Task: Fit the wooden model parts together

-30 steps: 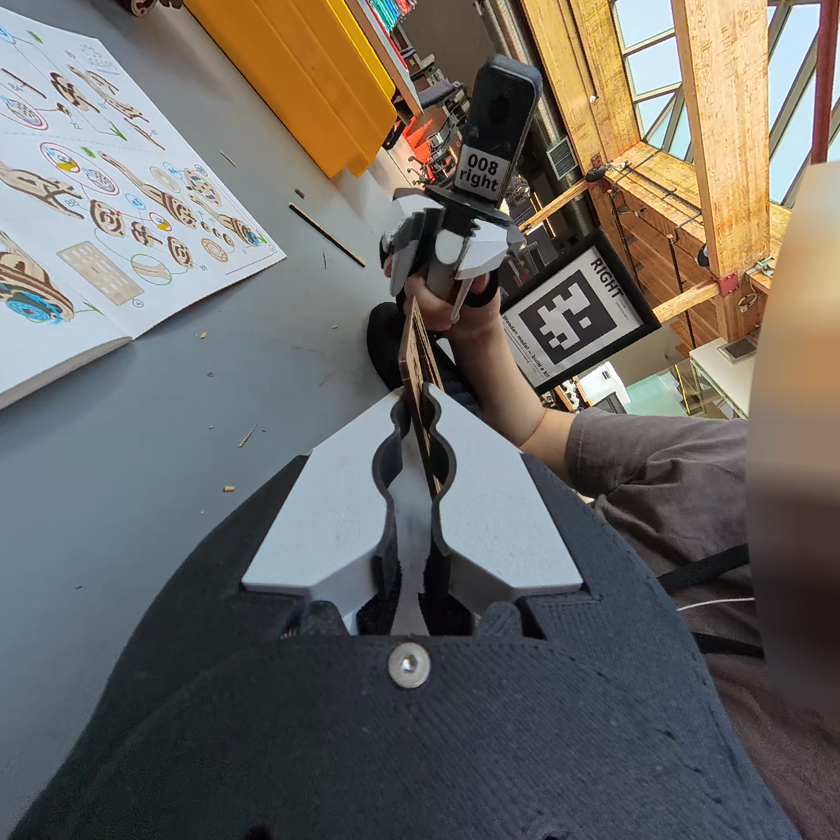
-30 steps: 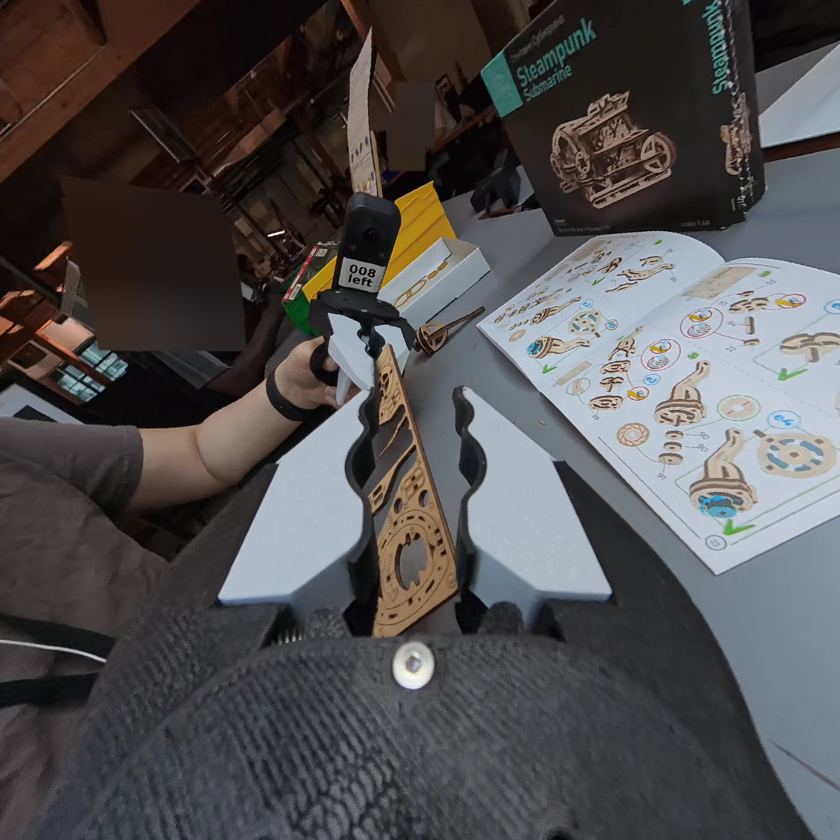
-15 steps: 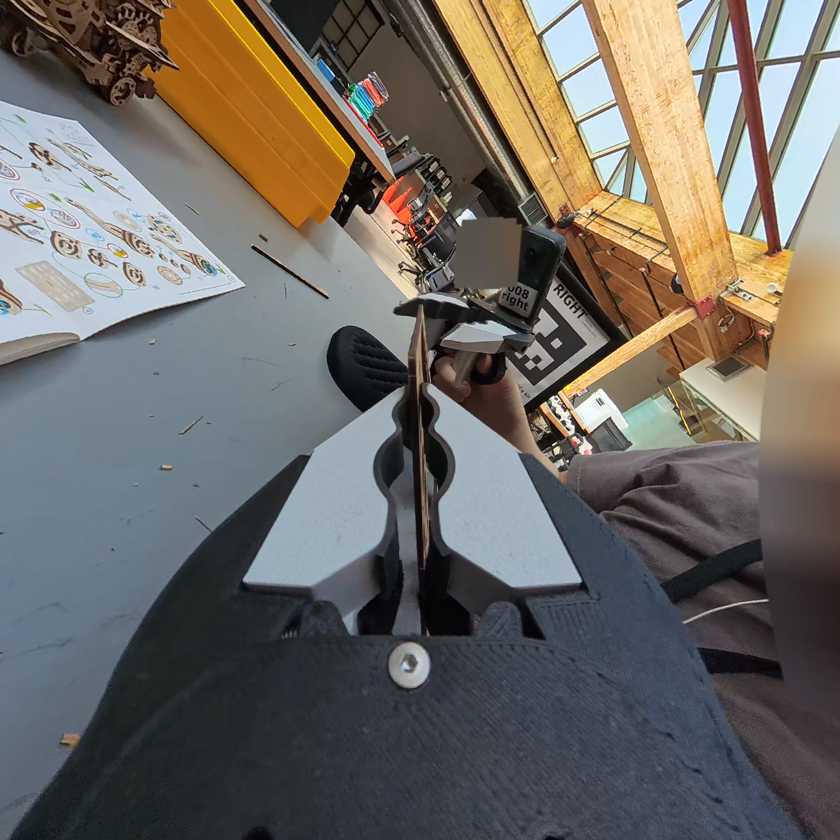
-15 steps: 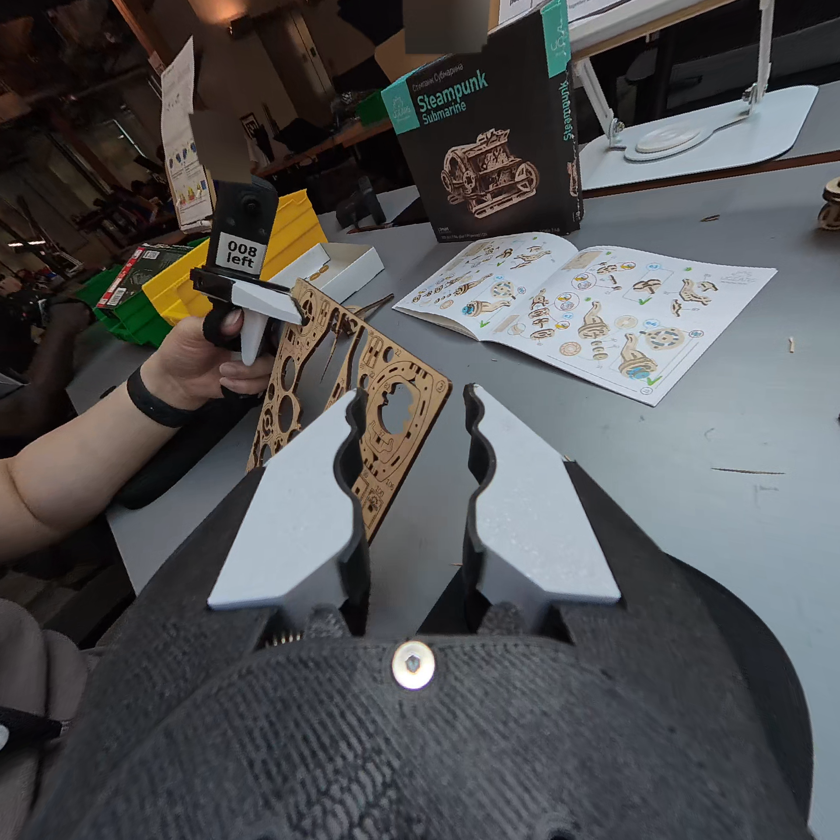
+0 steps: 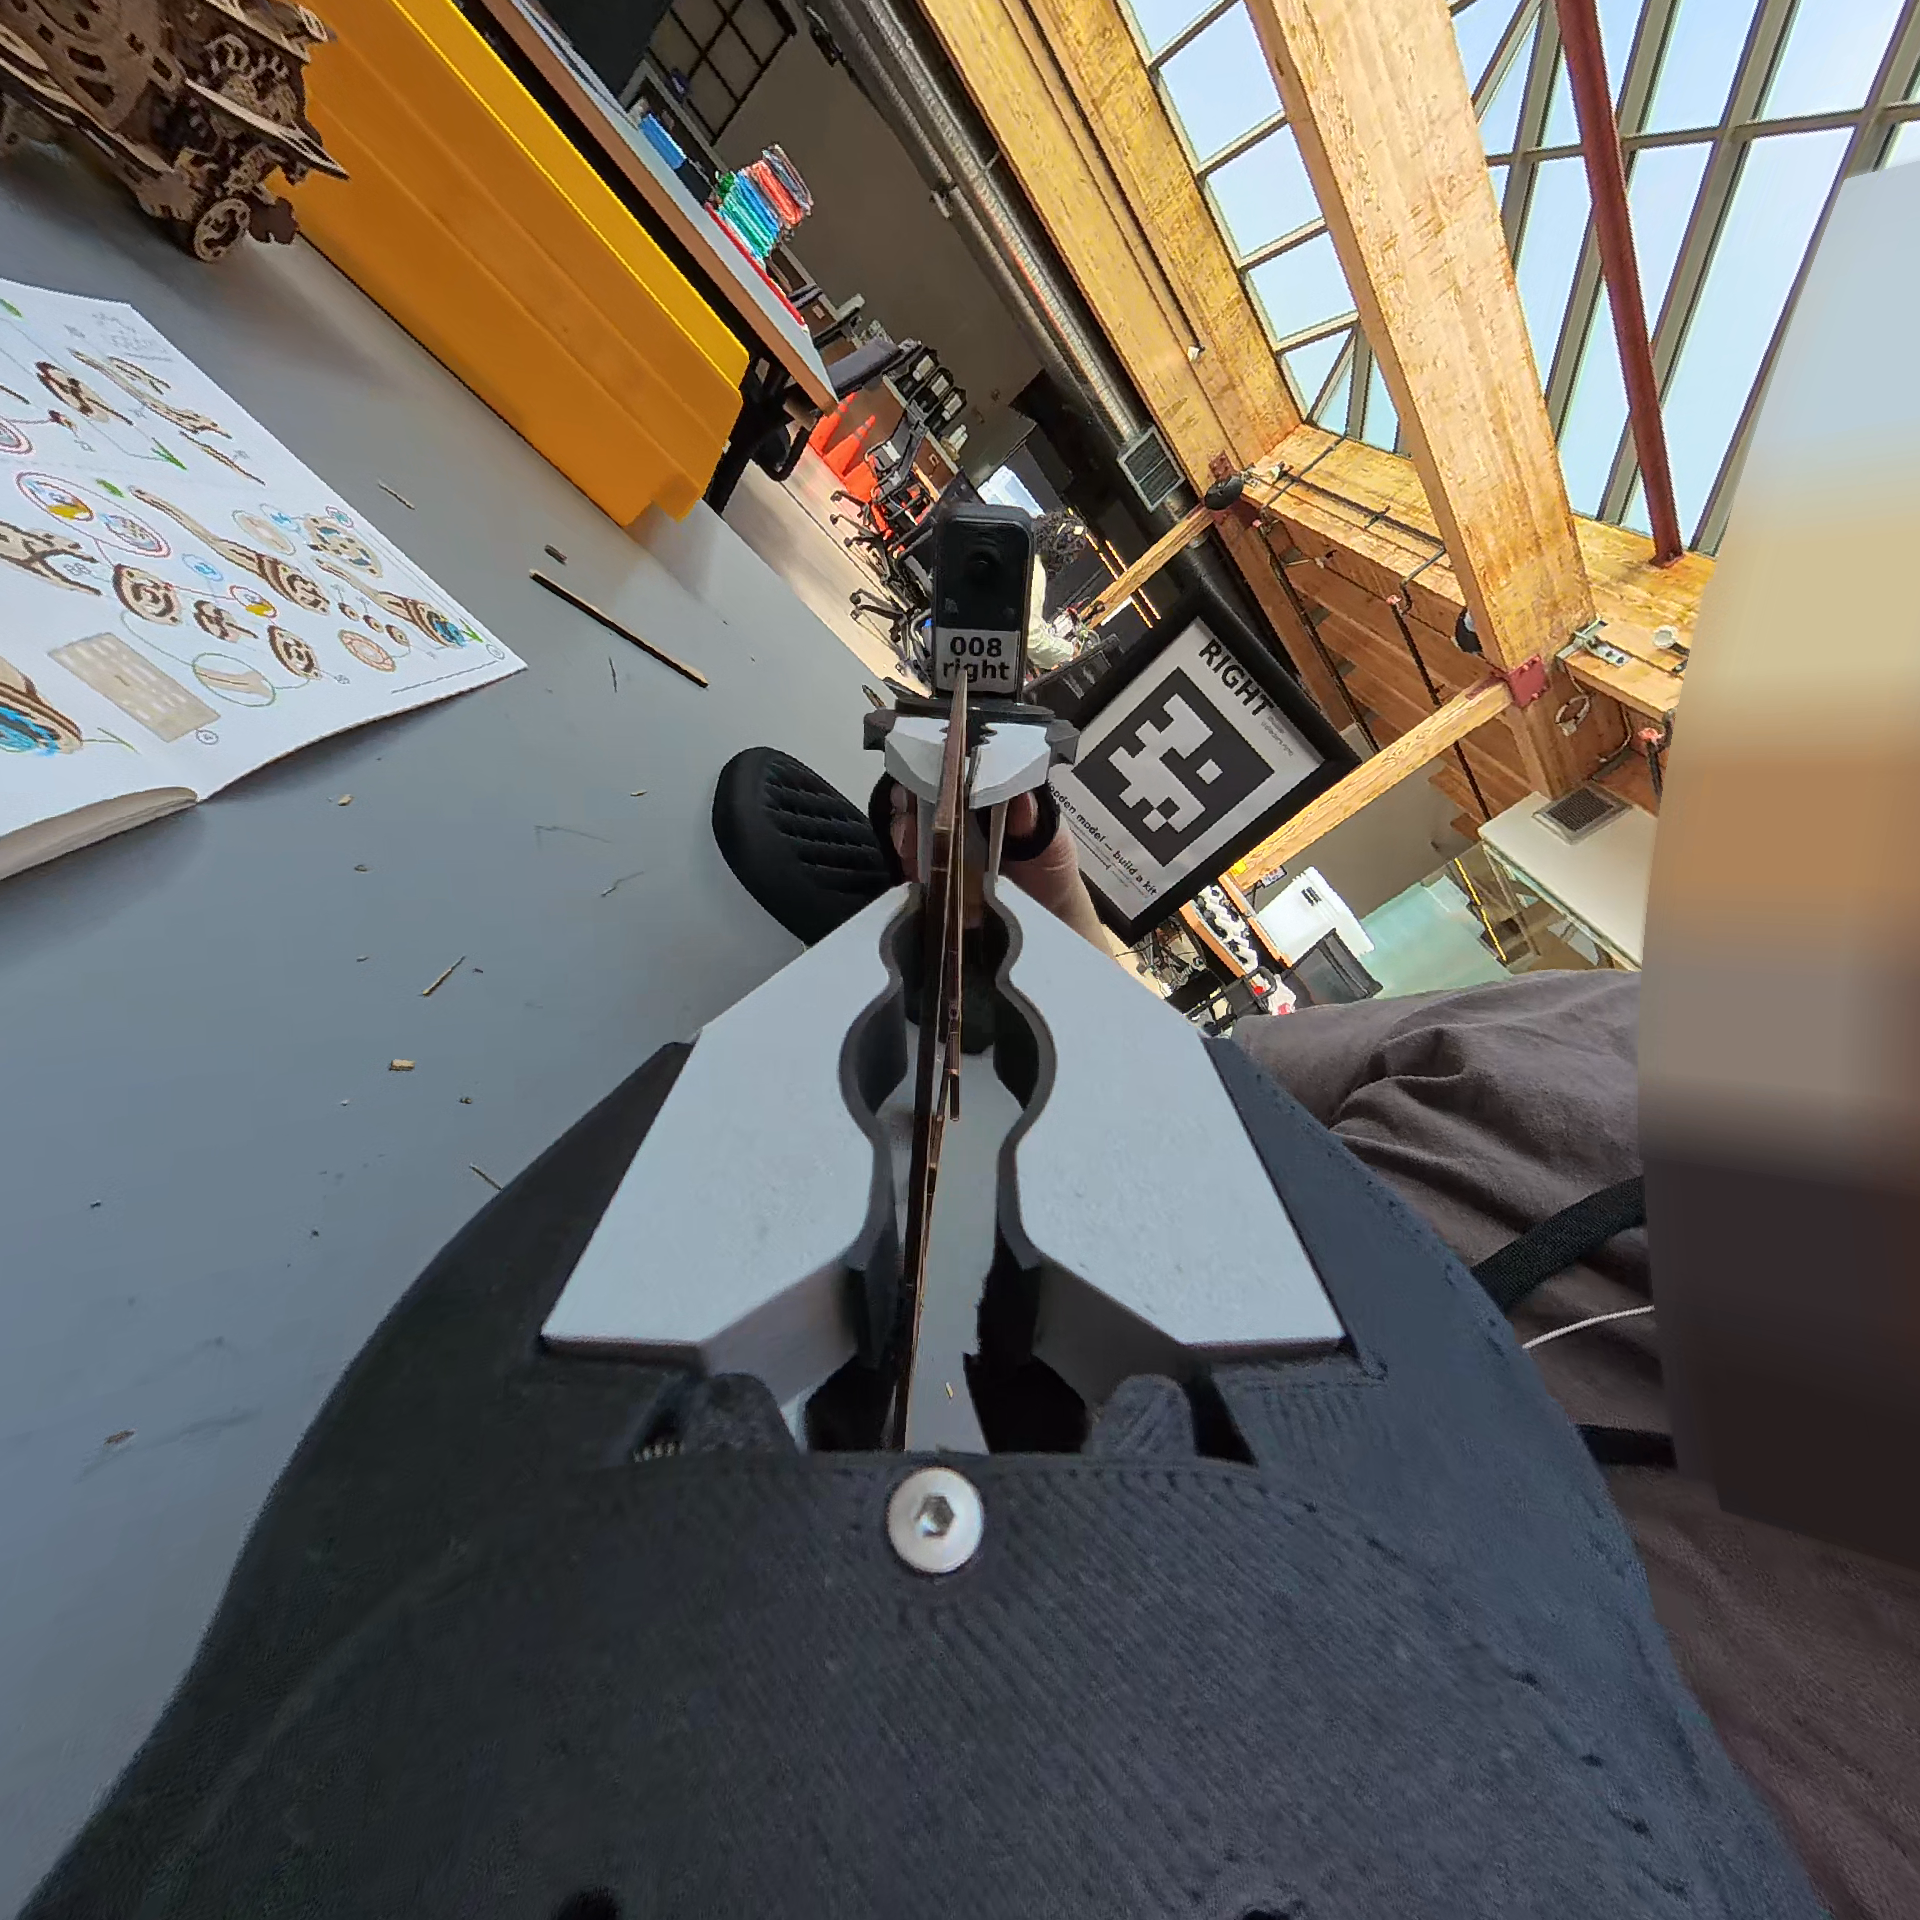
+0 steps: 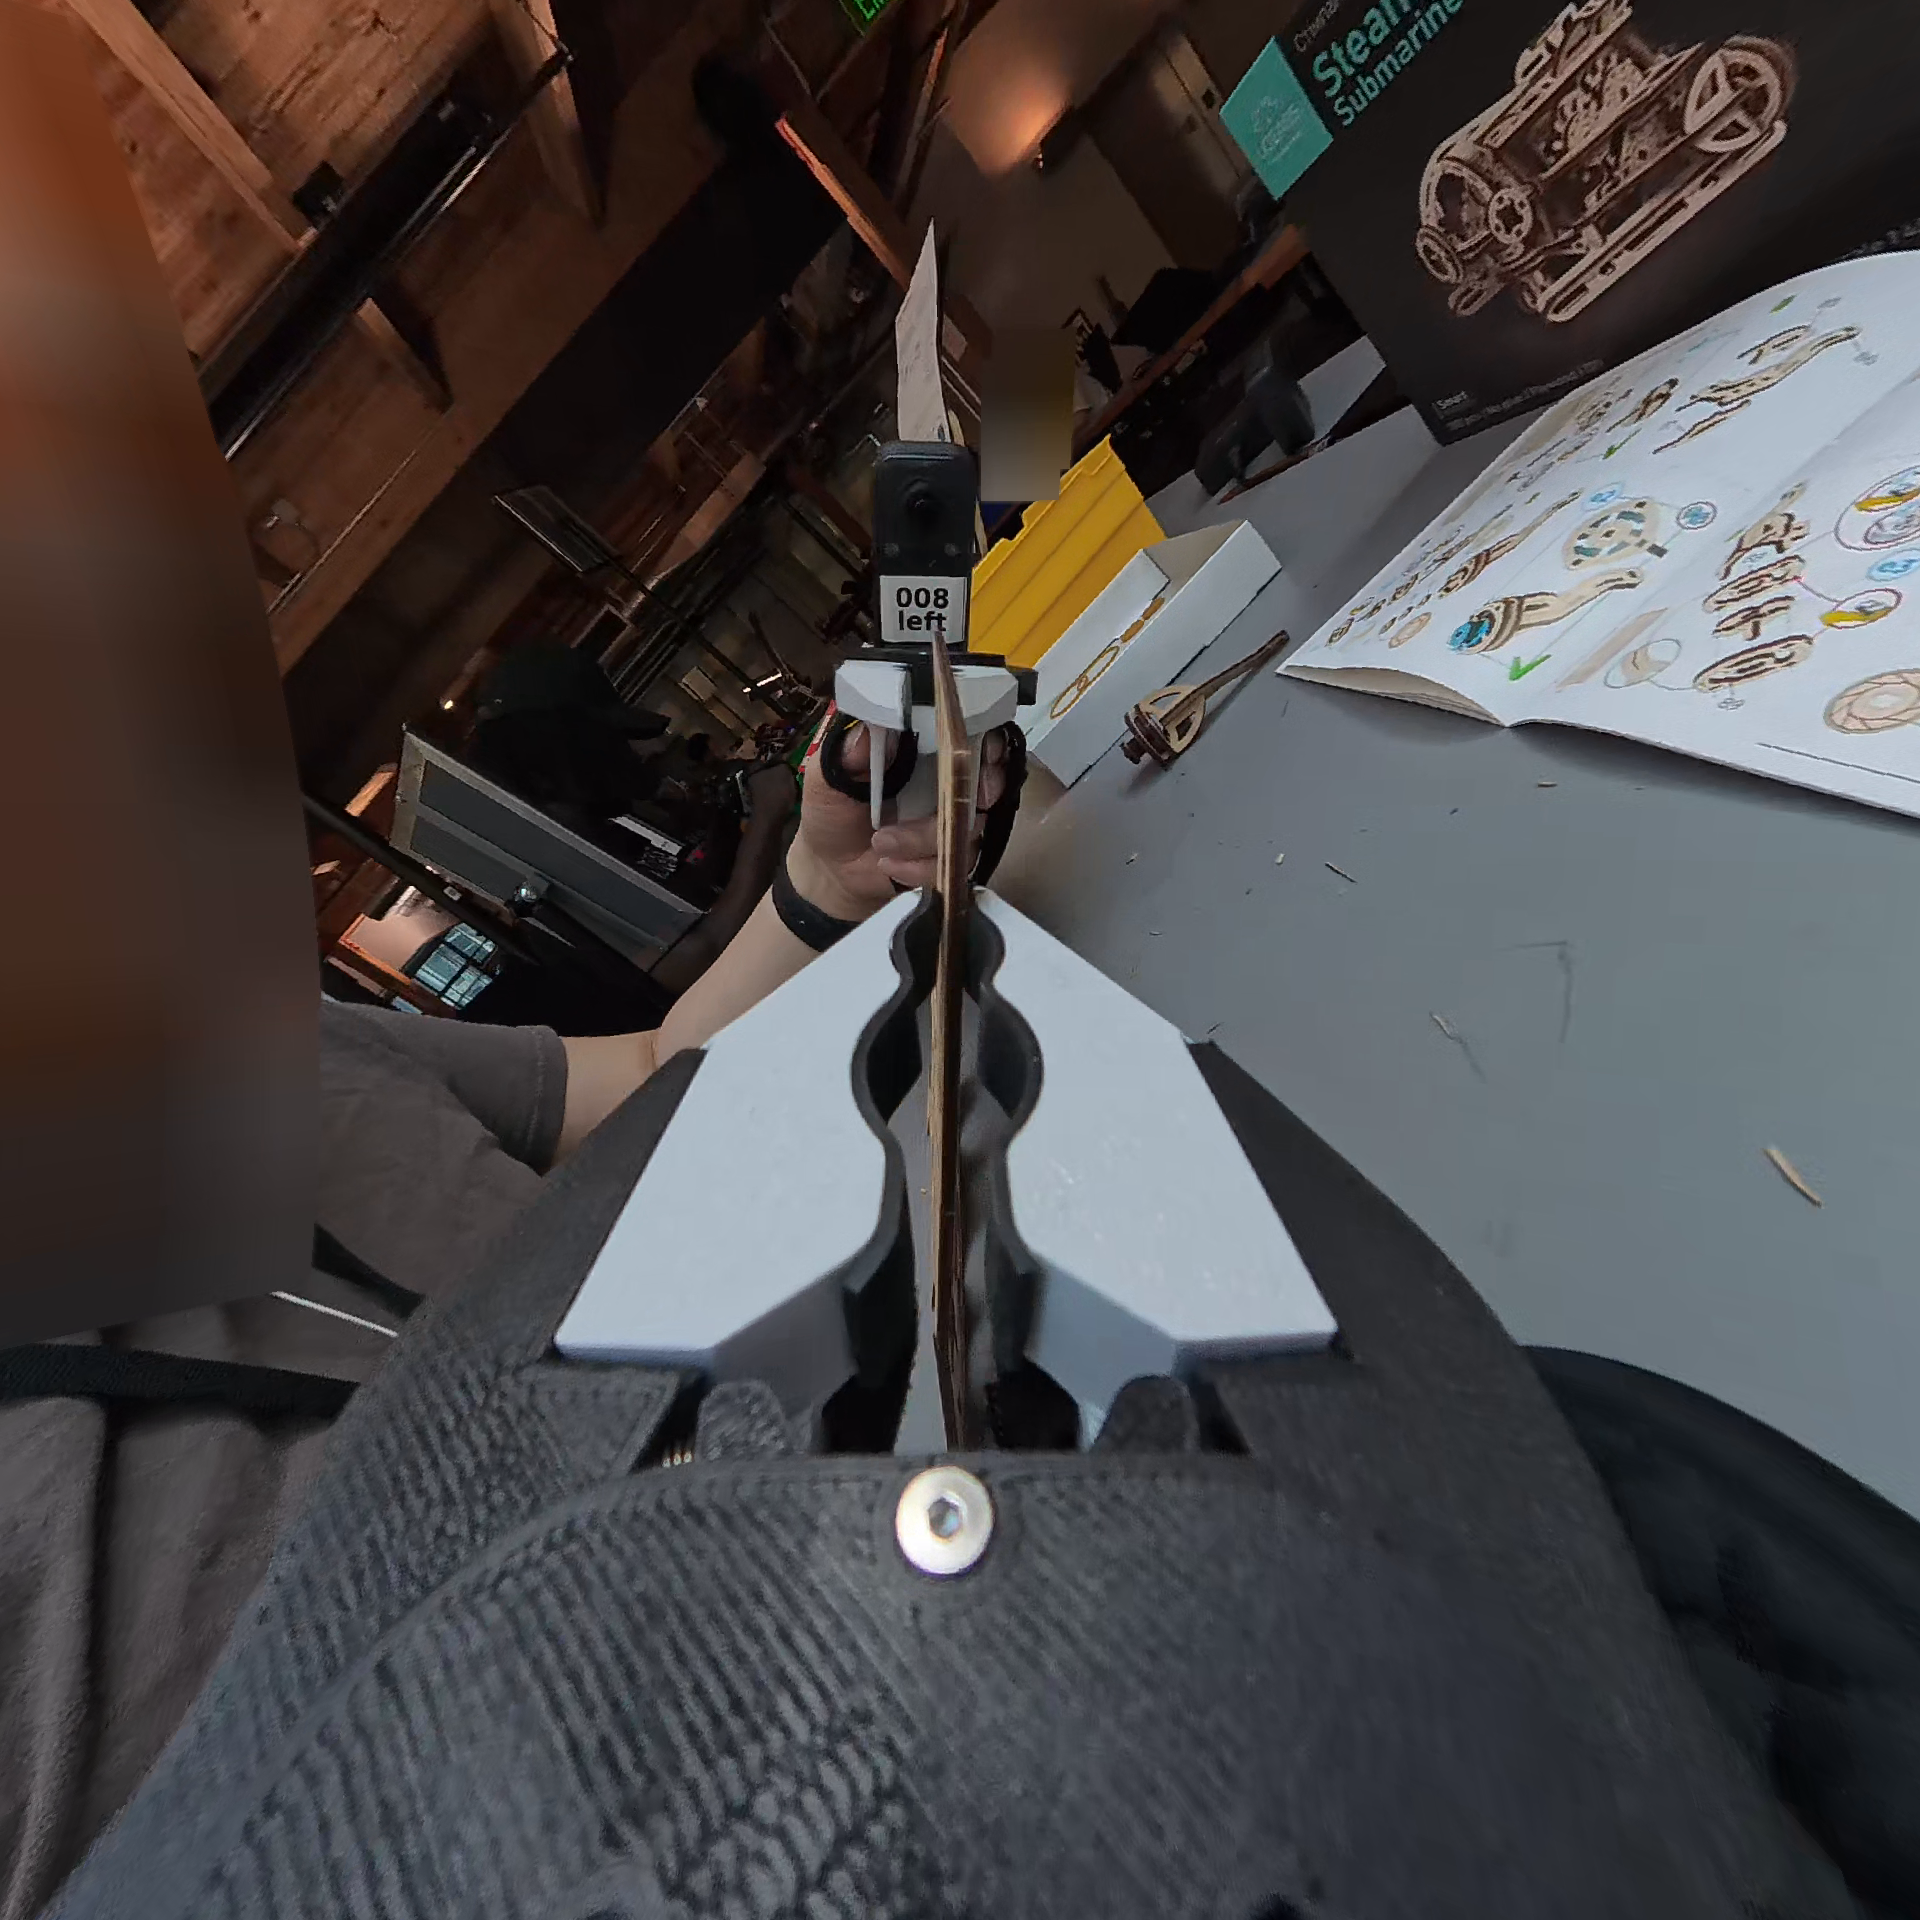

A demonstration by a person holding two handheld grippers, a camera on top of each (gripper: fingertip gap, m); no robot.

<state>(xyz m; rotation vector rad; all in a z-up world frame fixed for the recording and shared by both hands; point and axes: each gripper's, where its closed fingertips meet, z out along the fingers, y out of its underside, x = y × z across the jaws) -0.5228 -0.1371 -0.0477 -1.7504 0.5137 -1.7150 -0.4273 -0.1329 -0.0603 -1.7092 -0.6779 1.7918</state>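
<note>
On the left of the left wrist view, the open white instruction booklet with coloured assembly diagrams (image 5: 208,613) lies flat on the grey table (image 5: 312,1039), likely kept open for reference. Beyond it, towards the table's far edge, a yellow plastic bin (image 5: 499,260) stands with an assembled brown wooden model (image 5: 156,94) at its left. A thin loose wooden stick (image 5: 618,629) and scattered splinters lie on the bare table past the booklet's corner.

In the middle, the left gripper (image 5: 948,935) is pinched narrow on the thin brown laser-cut plywood parts sheet (image 5: 940,1039), which shows edge-on between the grey fingers (image 5: 727,1195). The sheet runs straight ahead into the right gripper (image 5: 961,831), held up off the table near its edge. In the right wrist view that gripper also sits narrow with the sheet's edge between its pads, and the two tools face each other along the sheet's plane. Gripping both ends this way probably steadies the flexible sheet so a part can be freed or the sheet turned; which, I cannot tell.

To the right in the right wrist view, a small wooden subassembly on a stick (image 6: 1195,707) lies beside a white shallow box (image 6: 1164,613), and the dark model-kit box (image 6: 1558,187) stands upright behind the booklet, at the table's far side.
</note>
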